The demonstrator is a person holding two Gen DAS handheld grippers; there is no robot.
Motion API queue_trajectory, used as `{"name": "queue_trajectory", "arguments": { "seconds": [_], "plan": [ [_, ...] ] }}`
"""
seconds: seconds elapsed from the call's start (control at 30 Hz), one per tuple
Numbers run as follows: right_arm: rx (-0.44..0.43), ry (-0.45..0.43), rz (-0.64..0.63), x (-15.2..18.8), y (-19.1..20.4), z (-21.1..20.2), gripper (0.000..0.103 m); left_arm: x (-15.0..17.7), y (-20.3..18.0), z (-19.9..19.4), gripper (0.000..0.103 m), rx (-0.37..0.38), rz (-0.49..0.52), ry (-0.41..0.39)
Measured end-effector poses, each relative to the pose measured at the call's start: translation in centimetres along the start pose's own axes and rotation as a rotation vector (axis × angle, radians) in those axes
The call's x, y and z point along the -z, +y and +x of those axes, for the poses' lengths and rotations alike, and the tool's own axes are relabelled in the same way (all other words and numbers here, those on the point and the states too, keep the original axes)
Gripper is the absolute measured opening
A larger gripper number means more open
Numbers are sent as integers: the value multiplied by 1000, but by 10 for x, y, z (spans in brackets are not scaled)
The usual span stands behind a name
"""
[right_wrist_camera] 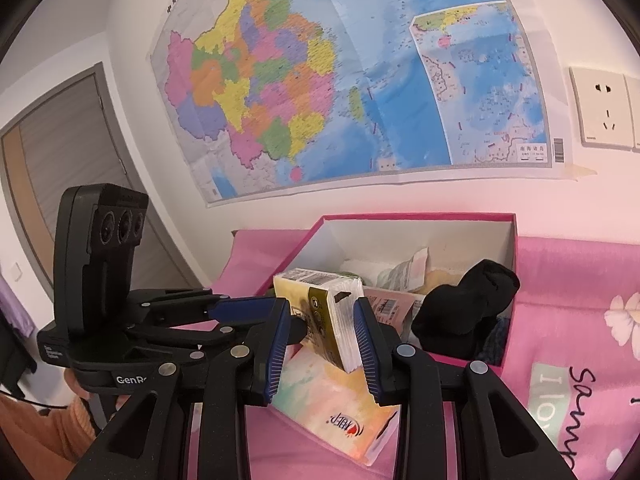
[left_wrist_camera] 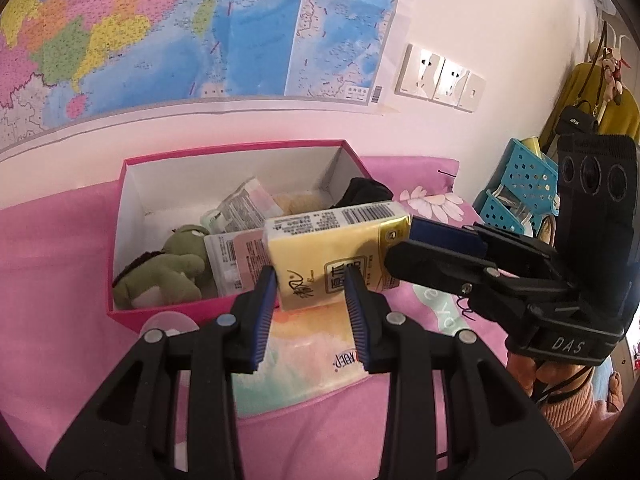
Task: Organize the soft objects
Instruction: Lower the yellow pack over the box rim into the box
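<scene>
A yellow tissue pack (left_wrist_camera: 332,248) (right_wrist_camera: 320,306) hangs tilted over the front edge of the open pink box (left_wrist_camera: 192,312) (right_wrist_camera: 516,240). My left gripper (left_wrist_camera: 310,292) (right_wrist_camera: 280,316) is shut on the pack's lower end. My right gripper (right_wrist_camera: 322,336) (left_wrist_camera: 404,240) is shut on its other end, coming in from the right. Inside the box lie a green plush toy (left_wrist_camera: 168,268), several wrapped packets (left_wrist_camera: 240,208) and a black sock (left_wrist_camera: 364,194) (right_wrist_camera: 464,312). The box floor is mostly hidden.
A larger pastel tissue pack (left_wrist_camera: 304,356) (right_wrist_camera: 336,404) lies on the pink bedsheet (left_wrist_camera: 52,280) in front of the box. The wall with a map (right_wrist_camera: 320,80) and sockets (left_wrist_camera: 440,80) rises right behind. A blue basket (left_wrist_camera: 520,184) stands at the right, a door (right_wrist_camera: 60,160) at the left.
</scene>
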State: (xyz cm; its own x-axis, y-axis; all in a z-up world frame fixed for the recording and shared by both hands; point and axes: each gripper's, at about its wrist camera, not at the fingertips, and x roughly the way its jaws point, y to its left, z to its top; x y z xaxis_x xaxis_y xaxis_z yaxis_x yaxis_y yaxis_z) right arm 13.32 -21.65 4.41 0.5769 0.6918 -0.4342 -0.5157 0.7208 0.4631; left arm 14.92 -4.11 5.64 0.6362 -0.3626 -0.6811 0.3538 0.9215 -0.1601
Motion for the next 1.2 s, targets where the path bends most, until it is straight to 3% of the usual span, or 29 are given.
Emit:
{"name": "queue_trajectory", "arguments": {
  "seconds": [1.2],
  "plan": [
    [15,7,40,-29,-28,44,34,-40,22,47,37,-76,-28,56]
  ]
}}
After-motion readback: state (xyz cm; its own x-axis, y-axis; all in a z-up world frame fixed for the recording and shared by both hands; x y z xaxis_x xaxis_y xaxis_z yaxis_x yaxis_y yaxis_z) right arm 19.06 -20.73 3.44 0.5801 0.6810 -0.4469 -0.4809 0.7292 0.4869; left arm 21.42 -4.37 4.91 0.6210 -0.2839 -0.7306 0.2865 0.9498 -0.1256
